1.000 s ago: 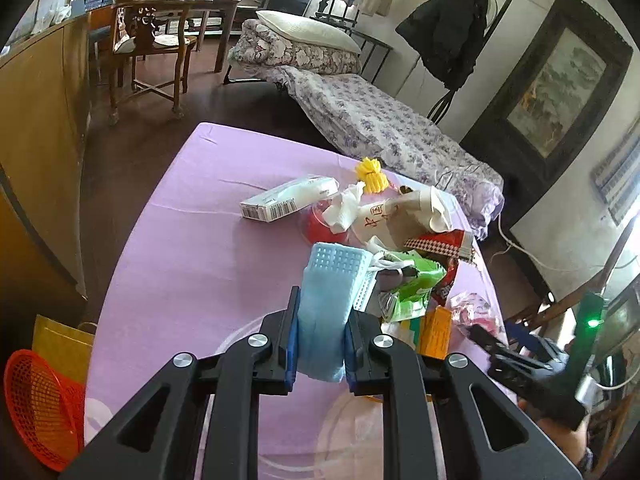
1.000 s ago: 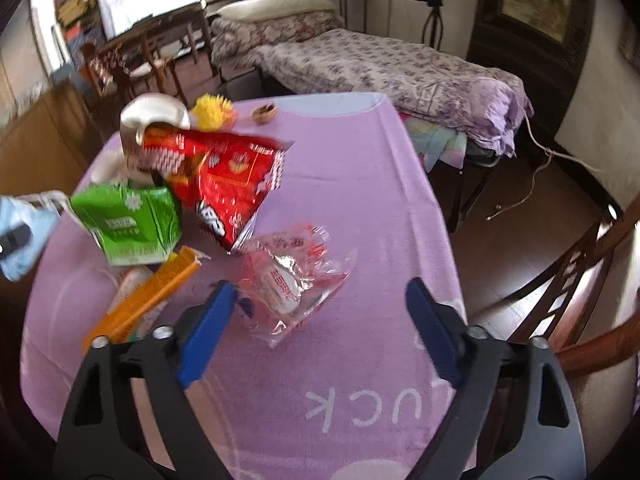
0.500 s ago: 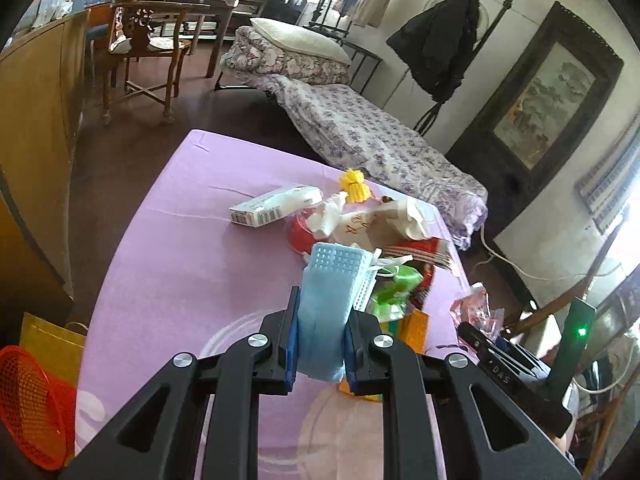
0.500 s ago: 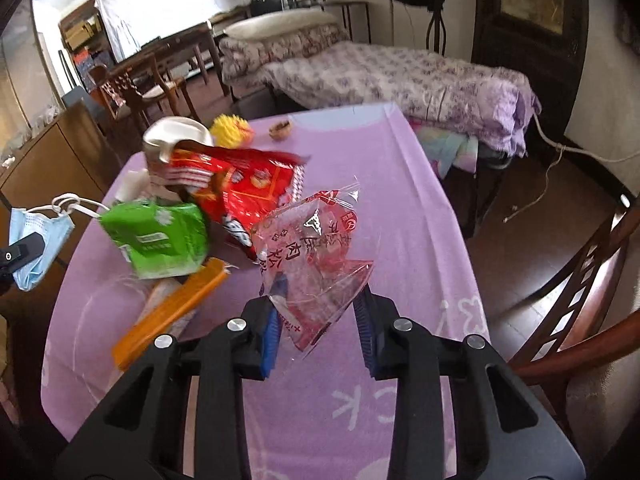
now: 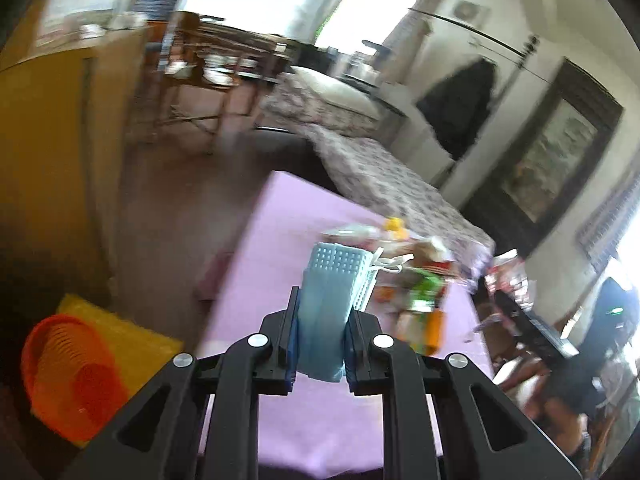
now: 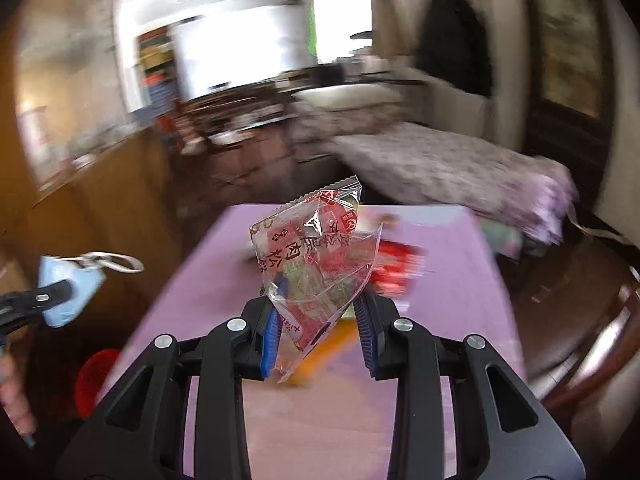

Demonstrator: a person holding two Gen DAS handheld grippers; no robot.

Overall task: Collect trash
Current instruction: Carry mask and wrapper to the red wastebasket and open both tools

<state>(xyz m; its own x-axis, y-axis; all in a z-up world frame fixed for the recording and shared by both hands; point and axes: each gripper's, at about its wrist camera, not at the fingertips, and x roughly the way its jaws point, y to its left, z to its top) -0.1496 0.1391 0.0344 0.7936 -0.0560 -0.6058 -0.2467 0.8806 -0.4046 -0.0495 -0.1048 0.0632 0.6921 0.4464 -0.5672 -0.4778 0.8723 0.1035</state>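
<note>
— Blue pads first: my left gripper (image 5: 320, 342) is clamped tight on a folded mask (image 5: 330, 304), pale blue, its white ear loops sticking out to the right of the fold.

— And your right one?

— My right gripper (image 6: 318, 328) pinches a clear wrapper (image 6: 316, 268) with red print. The pads press its lower part; the rest stands up crumpled above the fingers (image 6: 269, 340). Both pieces are off the table (image 5: 280, 248), held above its near end.

— What do you see past them?

— On the purple cloth, beyond the mask, I see a pile of trash (image 5: 416, 280): something green, an orange stick, a red packet, a yellow bit at the far end. It is blurred, so I can't name more. From my right camera I see the left gripper out to the left with the mask in it, clear of the table edge.

— Anything on the floor?

— An orange basket (image 5: 68, 376) lies low on the left beside the table, against a yellow bag (image 5: 132, 340). Farther off stand a wooden cabinet (image 5: 52, 152), a bed (image 5: 384, 168) with a flowered cover beyond the table's far end, then a chair (image 5: 192, 80) and bright windows at the back.
</note>
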